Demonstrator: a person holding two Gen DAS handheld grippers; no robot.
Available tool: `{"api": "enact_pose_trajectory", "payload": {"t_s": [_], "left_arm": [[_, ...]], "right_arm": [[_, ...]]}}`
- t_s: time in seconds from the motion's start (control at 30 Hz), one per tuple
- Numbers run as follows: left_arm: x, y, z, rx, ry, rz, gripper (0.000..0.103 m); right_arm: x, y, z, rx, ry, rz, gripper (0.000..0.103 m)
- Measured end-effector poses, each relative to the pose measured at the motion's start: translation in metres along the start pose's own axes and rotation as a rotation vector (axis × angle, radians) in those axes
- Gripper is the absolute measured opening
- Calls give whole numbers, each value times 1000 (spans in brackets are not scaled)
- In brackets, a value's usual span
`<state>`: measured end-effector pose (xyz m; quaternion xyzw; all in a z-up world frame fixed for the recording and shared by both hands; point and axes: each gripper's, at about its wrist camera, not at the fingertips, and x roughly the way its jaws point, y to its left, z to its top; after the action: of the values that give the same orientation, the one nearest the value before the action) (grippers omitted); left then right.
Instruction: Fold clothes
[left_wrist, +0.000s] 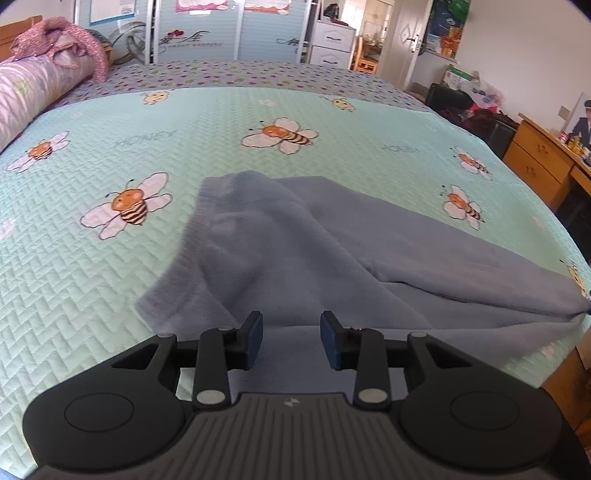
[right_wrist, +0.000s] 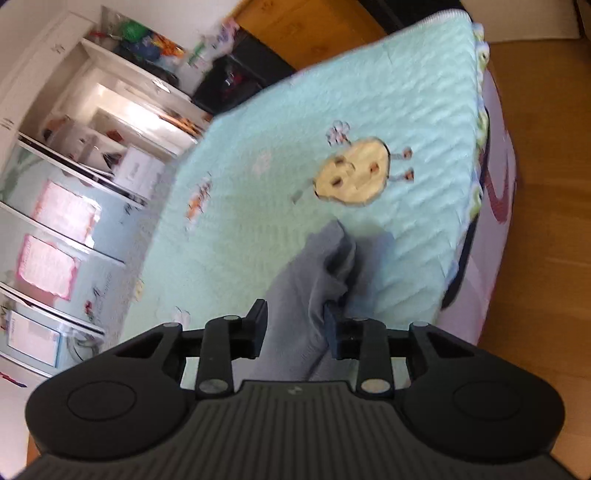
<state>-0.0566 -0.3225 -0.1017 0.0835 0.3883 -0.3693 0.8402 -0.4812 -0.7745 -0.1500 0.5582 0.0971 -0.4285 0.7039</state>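
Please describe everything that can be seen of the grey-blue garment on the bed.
The grey-blue garment of soft, fleecy-looking cloth lies on the mint-green quilted bedspread with bees, partly folded: one layer drapes loosely over another, with a ribbed band along its far left edge. Its near part runs under the open left gripper, whose pads do not press it. In the right wrist view a bunched fold passes between the fingers of the right gripper; a firm grip cannot be told.
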Motion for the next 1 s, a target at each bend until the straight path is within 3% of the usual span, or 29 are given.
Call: {"api": "enact_pose_trajectory", "payload": {"t_s": [0.23, 0.27, 0.3, 0.33, 0.37, 0.5, 0.63, 0.77, 0.87, 0.93, 1.0], "left_arm": [[-3, -6, 6, 30, -22, -10, 37], [-2, -7, 8, 27, -24, -9, 37], [-1, -7, 9, 25, -25, -9, 37], [0, -9, 11, 29, -27, -12, 37], [1, -11, 11, 35, -27, -15, 37], [10, -20, 17, 68, -17, -18, 37], [18, -28, 28, 83, -25, -14, 37], [19, -30, 38, 87, -44, -6, 37], [23, -26, 41, 71, -48, -2, 38], [27, -22, 41, 60, -43, -1, 38], [32, -18, 40, 51, -30, 3, 38]], "right_arm": [[18, 7, -1, -14, 1, 5, 34], [23, 10, 1, -22, 5, -5, 29], [28, 12, 4, -28, 12, -16, 12], [31, 16, 5, -39, 14, -24, 4], [33, 21, 7, -52, 13, -30, 4], [38, 57, 22, -96, 4, 85, 4], [48, 143, 50, -240, -1, 233, 4], [38, 232, 85, -356, -47, 471, 4], [36, 256, 101, -414, -100, 538, 4], [55, 244, 106, -467, -125, 484, 4], [95, 206, 106, -462, -65, 344, 4]]}}
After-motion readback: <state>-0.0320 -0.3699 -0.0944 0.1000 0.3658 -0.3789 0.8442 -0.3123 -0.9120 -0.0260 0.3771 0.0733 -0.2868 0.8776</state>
